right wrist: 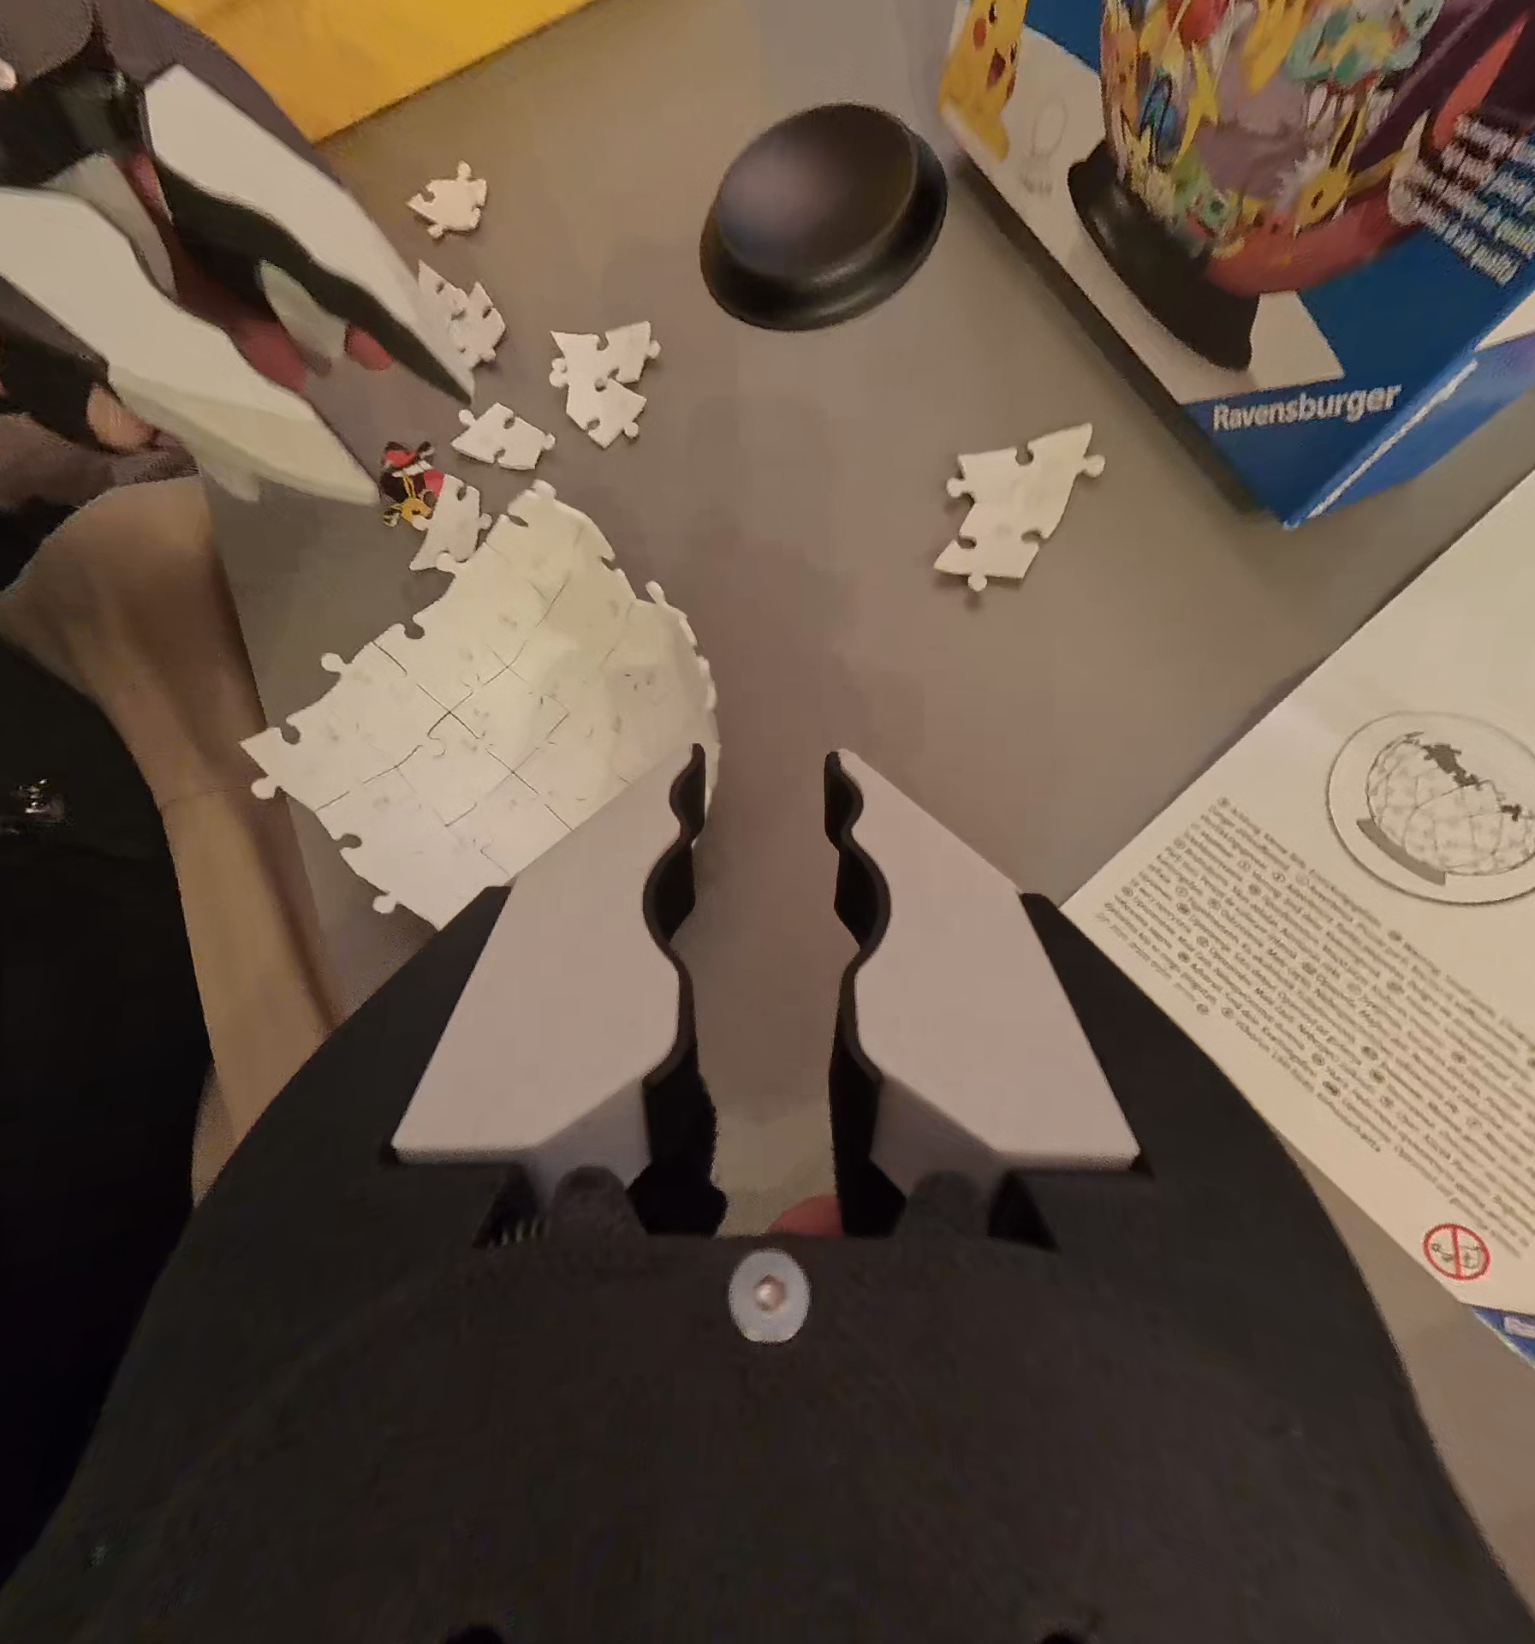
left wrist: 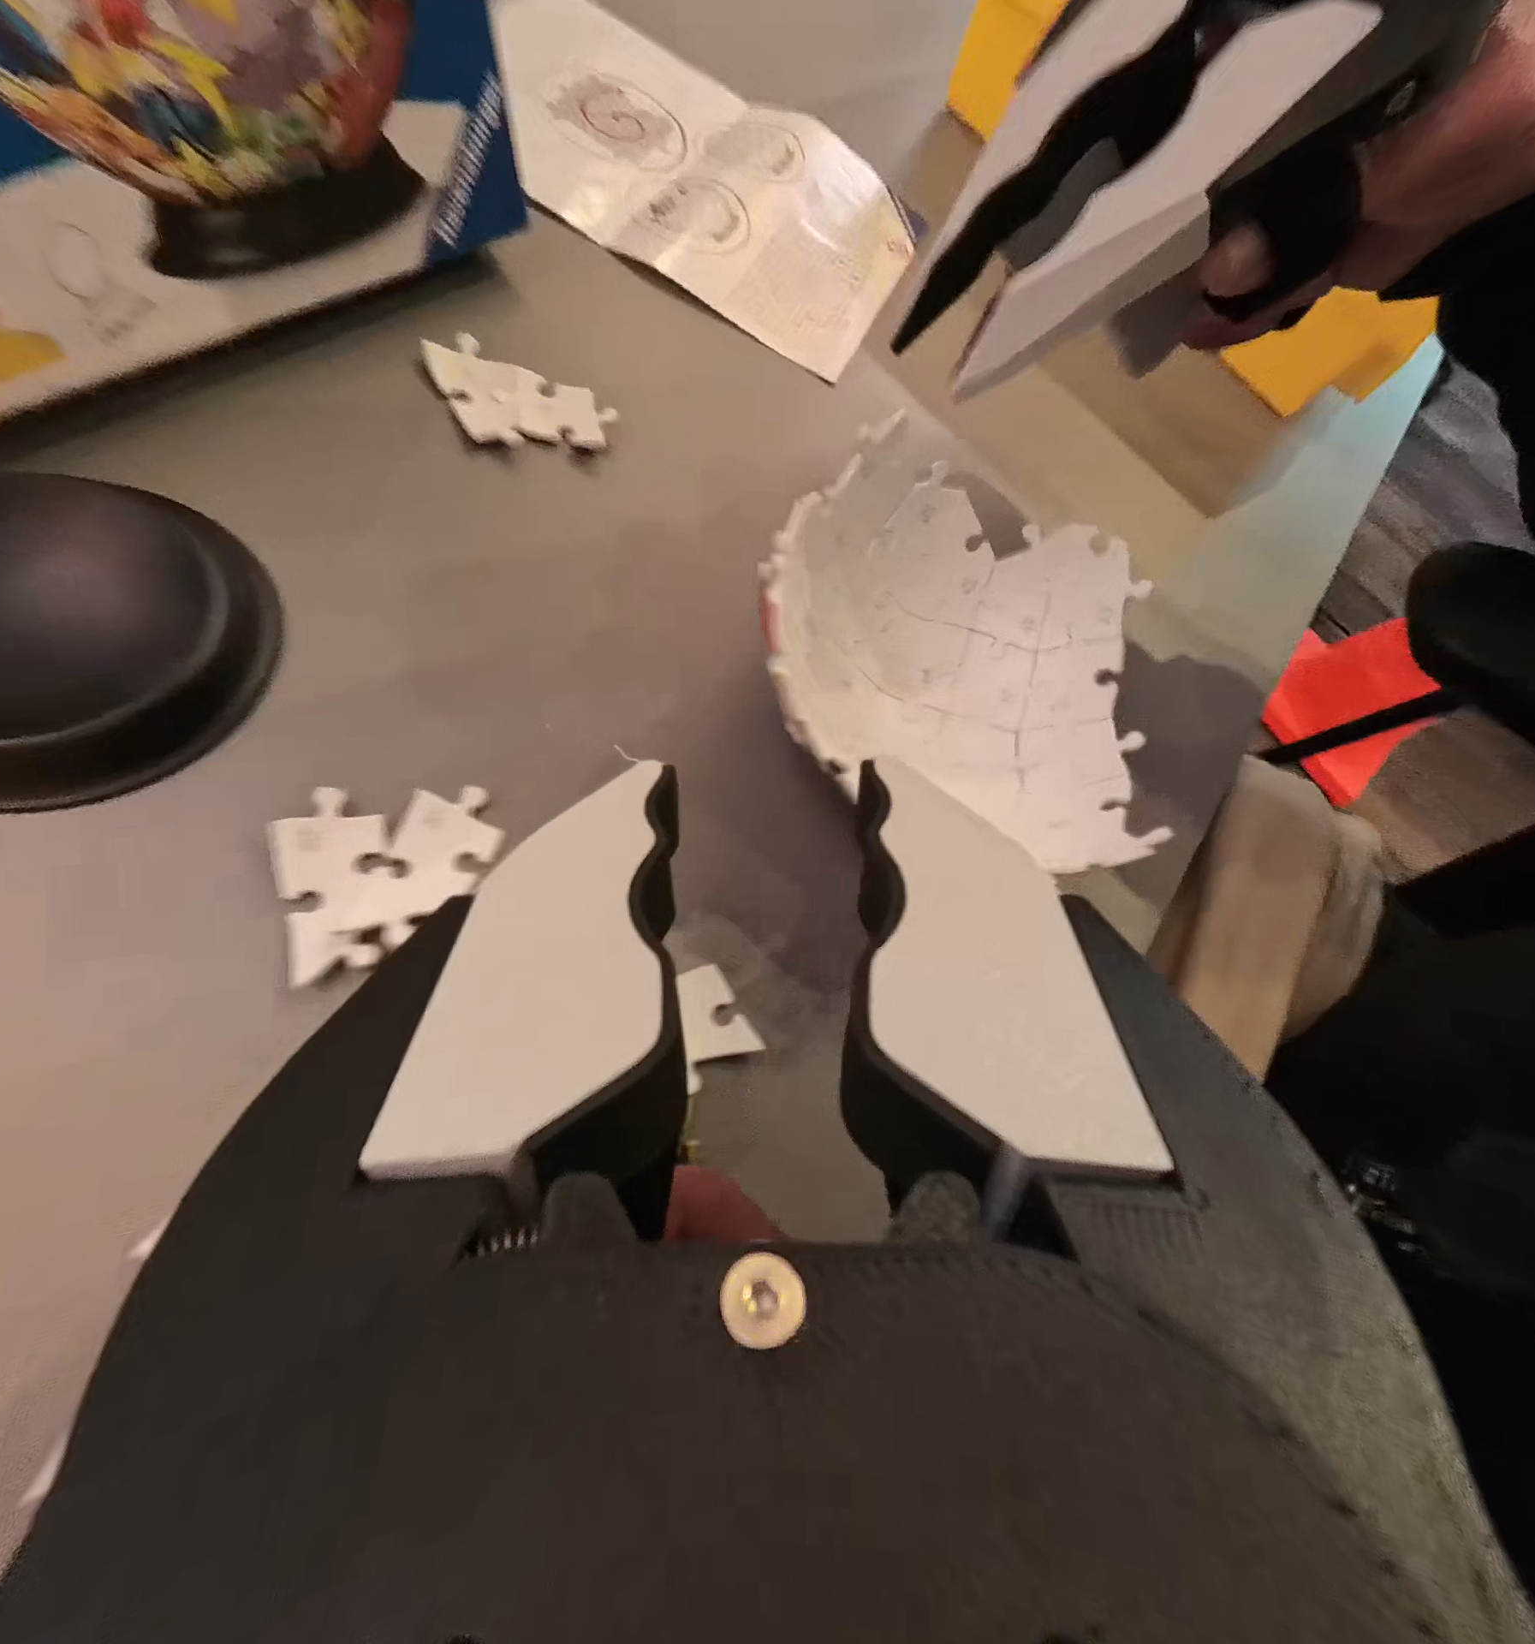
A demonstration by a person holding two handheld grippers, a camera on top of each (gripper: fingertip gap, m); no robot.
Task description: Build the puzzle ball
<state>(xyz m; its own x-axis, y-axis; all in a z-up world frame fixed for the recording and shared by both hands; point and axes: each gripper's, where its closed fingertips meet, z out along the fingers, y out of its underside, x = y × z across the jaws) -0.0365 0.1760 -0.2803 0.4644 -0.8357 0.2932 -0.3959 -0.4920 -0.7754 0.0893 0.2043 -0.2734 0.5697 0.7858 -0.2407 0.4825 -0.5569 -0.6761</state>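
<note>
Curved puzzle shell (left wrist: 950,658) apparently empty; both tongs parted.

A: Table (right wrist: 835,552) colour?
B: Plain grey, matte. Stand (right wrist: 821,218) on it is black, faint purple sheen on the dome.
A: Ball shell (right wrist: 497,712) near the stand?
B: White inside w/ thin grey seam lines; one pc at its edge (right wrist: 409,487) shows red, black, yellow print. Loose pcs (right wrist: 1017,507) by the stand all lie white side up.
A: Box (right wrist: 1279,427) beyond the stand?
B: Blue sides, white panel, multicolour ball pic, mostly yellow, red, blue.
A: Sheet (right wrist: 1368,934)?
B: White, grey line drawings, small red circle mark.
A: Grippers?
B: Both the same: left gripper (left wrist: 768,783) and right gripper (right wrist: 763,769) have black bodies, light grey finger plates, black wavy inner edges.
</note>
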